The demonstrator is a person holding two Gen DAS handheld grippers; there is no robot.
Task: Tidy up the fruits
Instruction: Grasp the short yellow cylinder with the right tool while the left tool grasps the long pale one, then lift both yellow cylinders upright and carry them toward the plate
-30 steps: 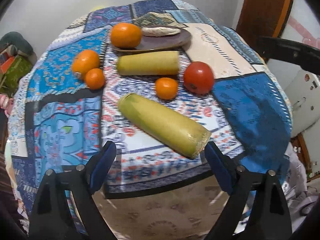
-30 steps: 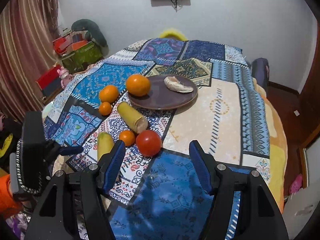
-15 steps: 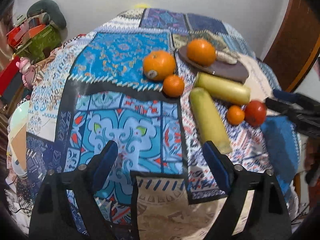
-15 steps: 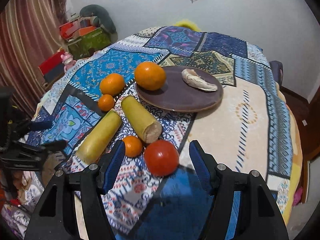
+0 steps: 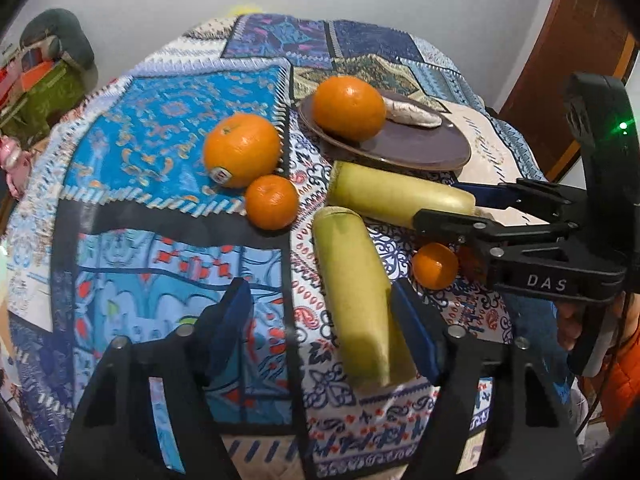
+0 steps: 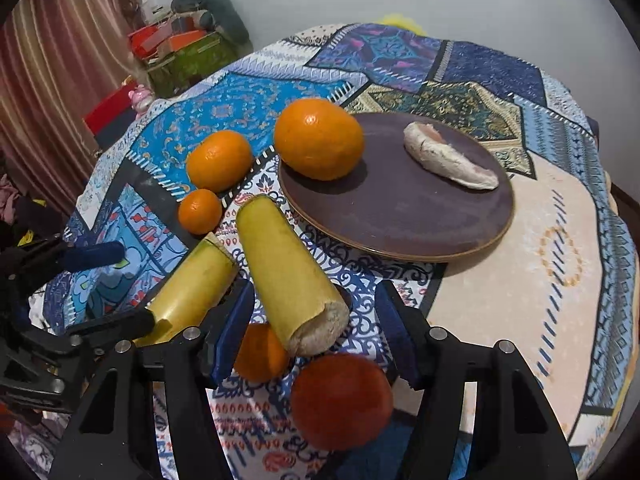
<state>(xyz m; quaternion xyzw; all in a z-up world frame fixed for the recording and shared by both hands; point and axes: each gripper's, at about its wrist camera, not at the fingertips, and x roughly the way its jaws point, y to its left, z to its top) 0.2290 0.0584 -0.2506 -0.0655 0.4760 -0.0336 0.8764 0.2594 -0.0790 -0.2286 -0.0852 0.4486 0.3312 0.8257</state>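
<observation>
both wrist views look down, sharing plate (image 5: 420,148).

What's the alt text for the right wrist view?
The right claw hangs open around the cut end of a yellow-green stalk, with a tomato just below. Beyond, a brown plate holds a large orange on a patterned tablecloth.

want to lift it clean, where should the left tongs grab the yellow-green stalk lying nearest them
Across its round middle, coming from above at its near end. The near stalk lies flat on the cloth, pointing away from the left tongs, whose jaws have been closing and straddle it without touching. Its long sides are free; the small orange sits clear to the right.
</observation>
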